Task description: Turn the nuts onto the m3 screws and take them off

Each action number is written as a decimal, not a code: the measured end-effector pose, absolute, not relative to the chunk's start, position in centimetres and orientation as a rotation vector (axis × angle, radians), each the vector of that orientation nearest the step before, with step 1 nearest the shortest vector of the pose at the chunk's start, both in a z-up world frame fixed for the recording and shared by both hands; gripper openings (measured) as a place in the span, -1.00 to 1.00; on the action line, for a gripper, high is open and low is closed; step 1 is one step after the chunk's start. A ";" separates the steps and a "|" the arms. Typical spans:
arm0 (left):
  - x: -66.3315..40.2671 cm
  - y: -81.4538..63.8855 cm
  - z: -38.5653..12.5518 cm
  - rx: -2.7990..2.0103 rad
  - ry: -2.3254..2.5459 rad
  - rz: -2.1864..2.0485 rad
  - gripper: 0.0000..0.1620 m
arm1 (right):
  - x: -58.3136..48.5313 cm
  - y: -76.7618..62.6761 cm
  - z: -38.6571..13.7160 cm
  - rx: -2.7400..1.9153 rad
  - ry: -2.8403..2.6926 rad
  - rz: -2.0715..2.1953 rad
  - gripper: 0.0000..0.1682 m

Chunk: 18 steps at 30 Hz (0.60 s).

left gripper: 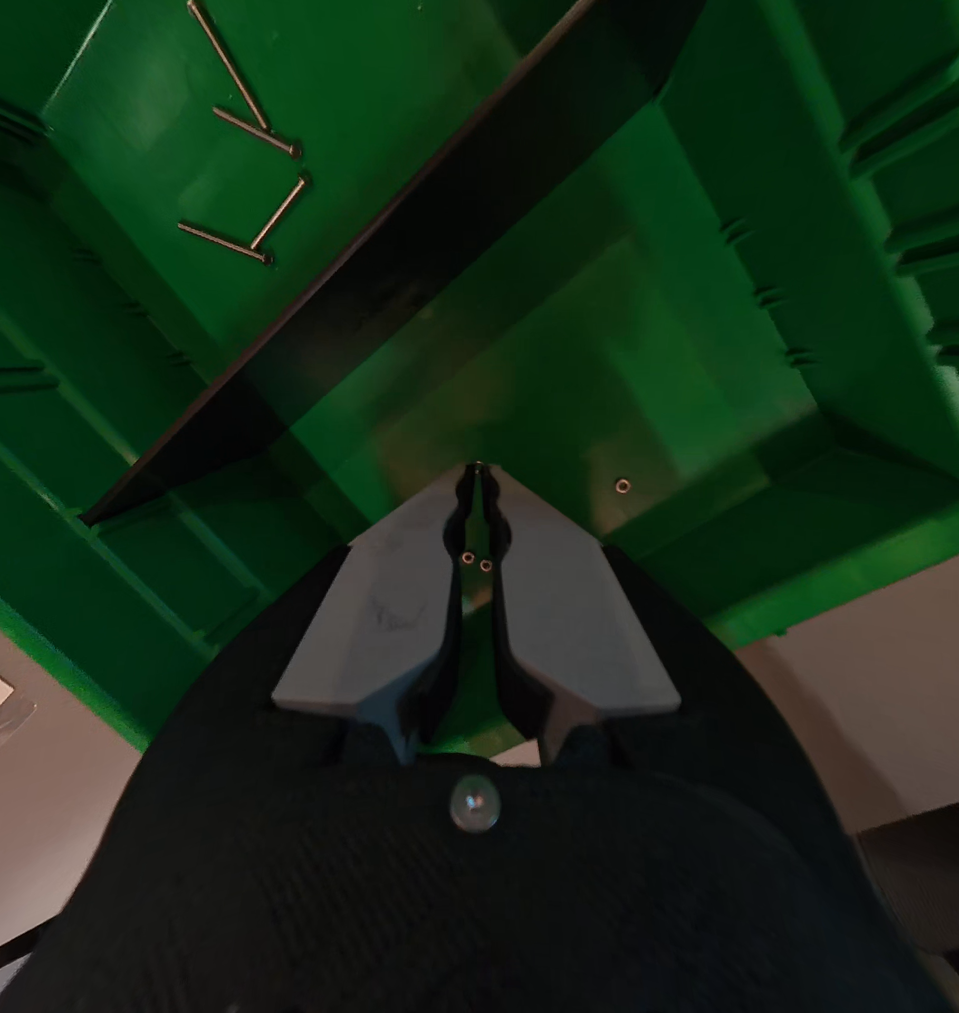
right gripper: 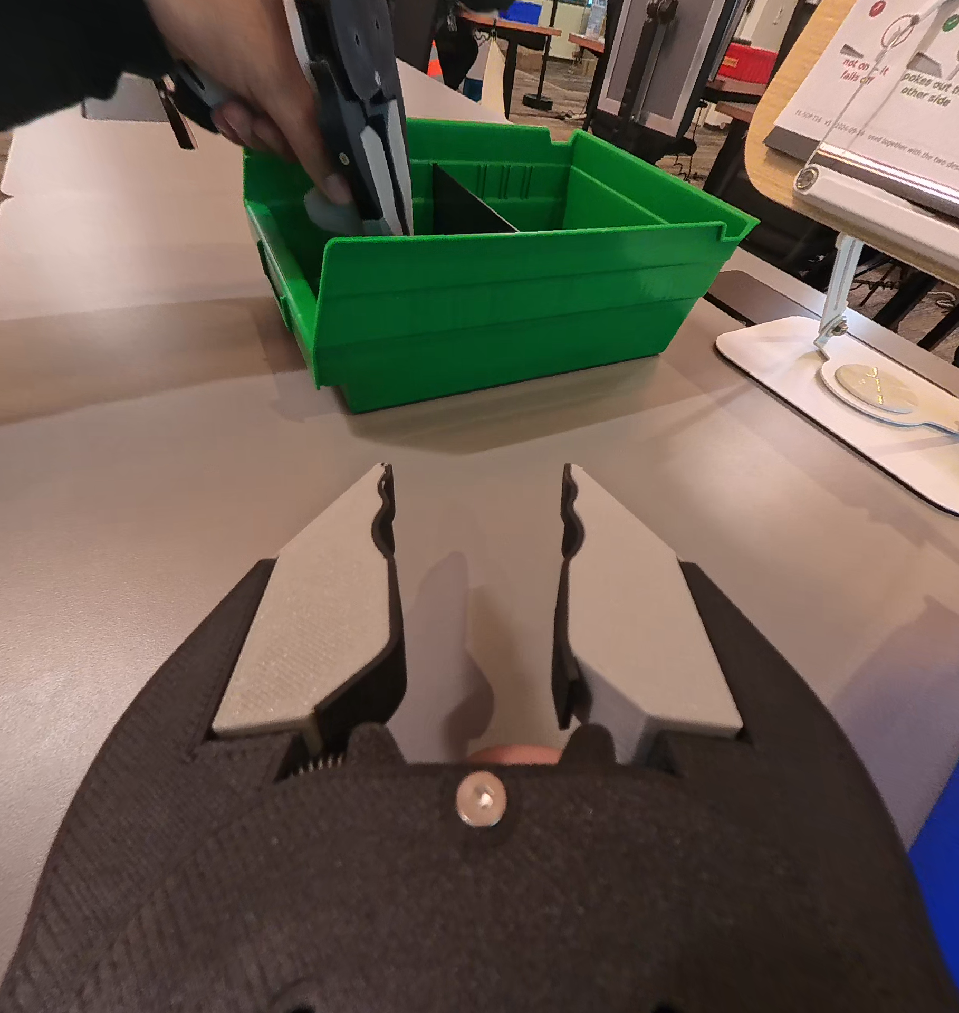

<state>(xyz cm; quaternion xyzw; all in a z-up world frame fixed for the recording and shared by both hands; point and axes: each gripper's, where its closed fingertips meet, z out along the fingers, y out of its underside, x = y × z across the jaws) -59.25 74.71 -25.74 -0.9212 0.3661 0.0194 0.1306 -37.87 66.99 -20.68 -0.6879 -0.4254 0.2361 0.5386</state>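
My left gripper (left gripper: pixel 478 467) reaches down into the near compartment of the green bin (left gripper: pixel 713 340). Its fingers are closed to a sliver, with a tiny shiny nut pinched at the tips. Two loose nuts (left gripper: pixel 468 557) lie on the bin floor and show through the gap between the fingers. Another nut (left gripper: pixel 623 485) lies to the right. Several long thin screws (left gripper: pixel 279 211) lie in the far compartment beyond the black divider (left gripper: pixel 389 263). My right gripper (right gripper: pixel 476 471) is open and empty over the table, in front of the bin (right gripper: pixel 494 318). The right wrist view shows the left gripper (right gripper: pixel 381 164) in a hand, dipped into the bin's left end.
The grey table (right gripper: pixel 137 493) spreads around the bin. A white stand (right gripper: pixel 850 394) holding an instruction sheet stands at the right. A blue surface (right gripper: pixel 954 855) shows at the lower right. Chairs and desks stand in the background. Tip to tip, the grippers are about 25 centimetres apart.
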 end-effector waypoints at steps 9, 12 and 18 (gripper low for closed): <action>-57.5 73.9 -21.8 -2.582 1.117 0.100 -0.99 | -37.7 67.1 -20.3 -1.630 -0.999 0.560 -0.30; -55.9 73.2 -20.1 -2.528 1.171 0.105 -0.99 | -37.6 67.1 -20.2 -1.626 -0.997 0.556 -0.30; -51.1 71.6 -17.0 -2.399 1.307 0.101 -0.99 | -37.3 67.2 -19.6 -1.615 -0.973 0.558 -0.30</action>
